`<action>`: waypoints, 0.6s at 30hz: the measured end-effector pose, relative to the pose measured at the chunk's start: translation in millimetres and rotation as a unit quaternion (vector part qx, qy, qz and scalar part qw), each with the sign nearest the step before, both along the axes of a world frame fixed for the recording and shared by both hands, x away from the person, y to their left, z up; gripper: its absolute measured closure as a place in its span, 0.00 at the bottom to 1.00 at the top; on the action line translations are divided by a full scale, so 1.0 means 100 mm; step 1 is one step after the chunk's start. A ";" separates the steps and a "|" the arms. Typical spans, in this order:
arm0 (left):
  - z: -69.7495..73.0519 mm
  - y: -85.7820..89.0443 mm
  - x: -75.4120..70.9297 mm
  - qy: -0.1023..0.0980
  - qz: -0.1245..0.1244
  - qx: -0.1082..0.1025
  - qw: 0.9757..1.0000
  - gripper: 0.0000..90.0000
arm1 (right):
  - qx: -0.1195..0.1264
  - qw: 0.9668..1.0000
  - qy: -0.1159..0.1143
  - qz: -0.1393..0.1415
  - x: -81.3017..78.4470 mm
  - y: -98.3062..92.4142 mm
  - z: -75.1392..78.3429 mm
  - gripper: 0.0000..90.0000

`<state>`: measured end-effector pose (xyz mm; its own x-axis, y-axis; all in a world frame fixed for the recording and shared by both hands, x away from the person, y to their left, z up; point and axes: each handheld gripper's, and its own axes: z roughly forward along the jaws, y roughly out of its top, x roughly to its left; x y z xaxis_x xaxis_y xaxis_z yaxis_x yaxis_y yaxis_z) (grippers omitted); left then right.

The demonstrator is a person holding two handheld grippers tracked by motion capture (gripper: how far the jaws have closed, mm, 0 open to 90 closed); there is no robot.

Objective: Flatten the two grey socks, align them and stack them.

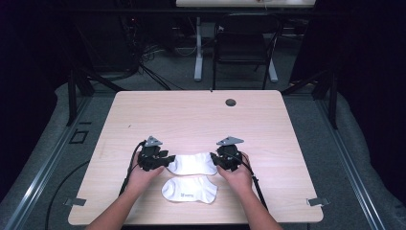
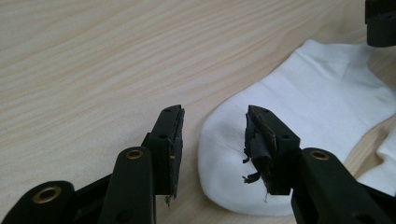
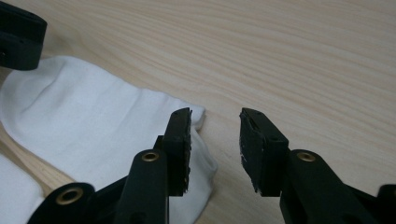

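- The wooden table (image 1: 191,115) carried two white socks near its front edge, side by side and just apart.
- The farther sock (image 1: 192,163) lay flat between both tongs; the nearer sock (image 1: 189,189) lay closer to the person, untouched.
- The left tongs (image 1: 168,160) sat at the farther sock's left end, jaws parted wide with that end (image 2: 224,154) in the gap, not pinched.
- The right tongs (image 1: 215,159) sat at its right end, jaws equally wide, one jaw over the cloth edge (image 3: 198,140), gripping nothing.
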<state>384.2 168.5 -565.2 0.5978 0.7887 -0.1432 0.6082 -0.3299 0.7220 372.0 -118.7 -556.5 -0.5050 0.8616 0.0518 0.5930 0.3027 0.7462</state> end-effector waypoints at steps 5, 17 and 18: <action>-0.07 -0.02 0.01 0.009 -0.004 0.017 1.000 0.64 | 0.011 1.000 0.009 -0.001 0.03 -0.01 -0.04 0.68; -0.12 -0.02 0.01 0.007 -0.012 0.026 1.000 0.74 | 0.017 0.999 0.028 0.007 0.03 -0.03 -0.17 0.77; -0.12 -0.02 0.00 0.004 -0.013 0.029 0.999 0.77 | 0.021 0.999 0.029 0.008 0.03 -0.02 -0.17 0.79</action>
